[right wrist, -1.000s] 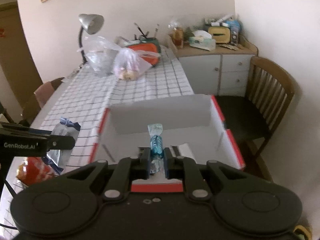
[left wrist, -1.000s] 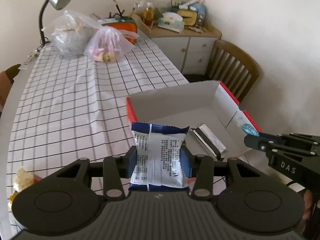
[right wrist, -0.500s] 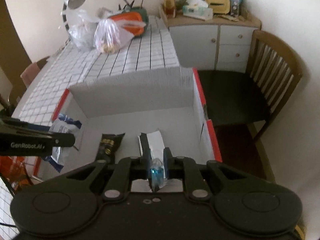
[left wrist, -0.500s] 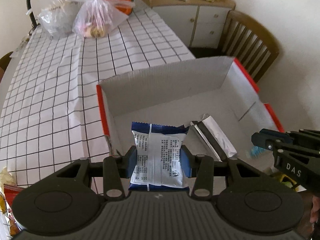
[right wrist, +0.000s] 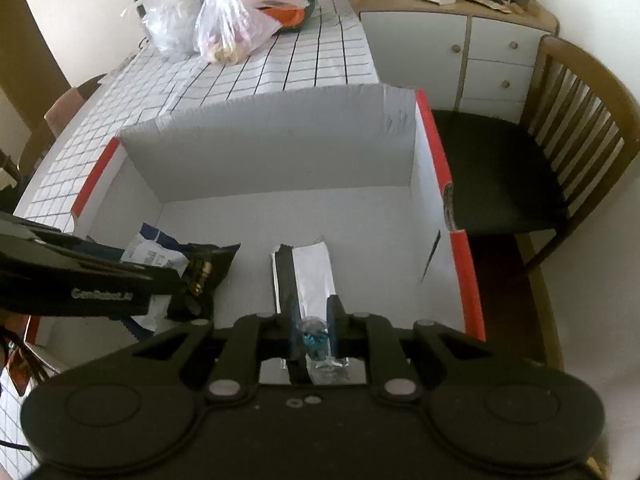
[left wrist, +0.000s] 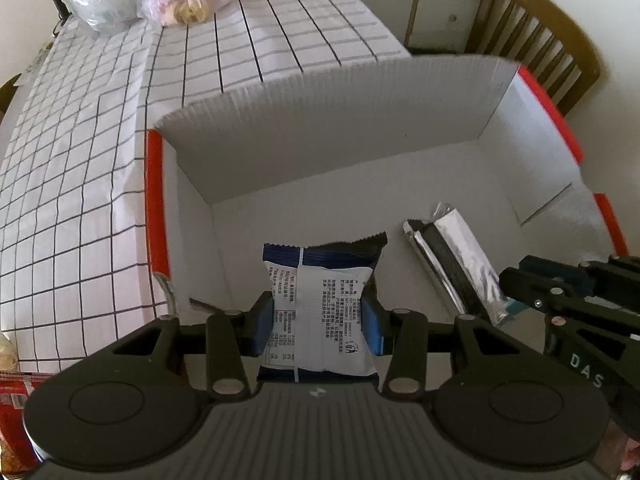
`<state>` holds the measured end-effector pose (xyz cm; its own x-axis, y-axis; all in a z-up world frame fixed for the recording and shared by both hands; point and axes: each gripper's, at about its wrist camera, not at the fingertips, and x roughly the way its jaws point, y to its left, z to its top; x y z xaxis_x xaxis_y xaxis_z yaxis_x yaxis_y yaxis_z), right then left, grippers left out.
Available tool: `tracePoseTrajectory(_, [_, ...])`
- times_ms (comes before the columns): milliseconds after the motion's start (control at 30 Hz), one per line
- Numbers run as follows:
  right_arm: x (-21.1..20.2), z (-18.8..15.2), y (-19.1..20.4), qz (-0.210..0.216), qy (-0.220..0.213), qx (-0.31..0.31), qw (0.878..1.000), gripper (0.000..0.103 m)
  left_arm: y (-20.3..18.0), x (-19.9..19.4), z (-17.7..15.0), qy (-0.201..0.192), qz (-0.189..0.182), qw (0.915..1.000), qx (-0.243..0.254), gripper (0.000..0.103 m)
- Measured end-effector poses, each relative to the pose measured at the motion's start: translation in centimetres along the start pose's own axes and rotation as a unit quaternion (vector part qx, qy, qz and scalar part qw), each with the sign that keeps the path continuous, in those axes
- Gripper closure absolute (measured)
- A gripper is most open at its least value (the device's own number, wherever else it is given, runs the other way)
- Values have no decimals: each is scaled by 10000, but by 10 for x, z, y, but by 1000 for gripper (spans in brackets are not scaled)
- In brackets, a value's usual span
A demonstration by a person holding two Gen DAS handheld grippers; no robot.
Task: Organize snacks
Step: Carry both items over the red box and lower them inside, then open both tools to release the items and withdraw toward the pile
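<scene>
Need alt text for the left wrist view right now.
The left claw grips a blue-and-white snack packet over the open white box with red edges. A silver foil packet lies on the box floor; the right claw enters at right.

Soft daylight lit my views evenly; fisheye edges bent and darkened, and my right fingers [right wrist: 289, 314] looked blurred.
</scene>
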<state>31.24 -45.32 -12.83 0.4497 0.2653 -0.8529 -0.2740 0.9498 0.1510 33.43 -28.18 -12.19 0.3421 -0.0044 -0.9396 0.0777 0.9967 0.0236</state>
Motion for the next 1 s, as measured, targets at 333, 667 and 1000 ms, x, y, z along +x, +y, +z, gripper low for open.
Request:
tracePoseTrajectory(333, [3,-6,-3,-13,129,42,9999,84,-3,9,0,81,-76,9999,-38,58])
tracePoseTrajectory(667, [-16,-14,4,87,-44,133,9999,80,0,-13,-13,-238,-291,9993,-19,48])
tracePoseTrajectory(1000, [-57,-25,26,127,-532,155,9984,66,15,-54,-34,-742,-511,9959,-8,47])
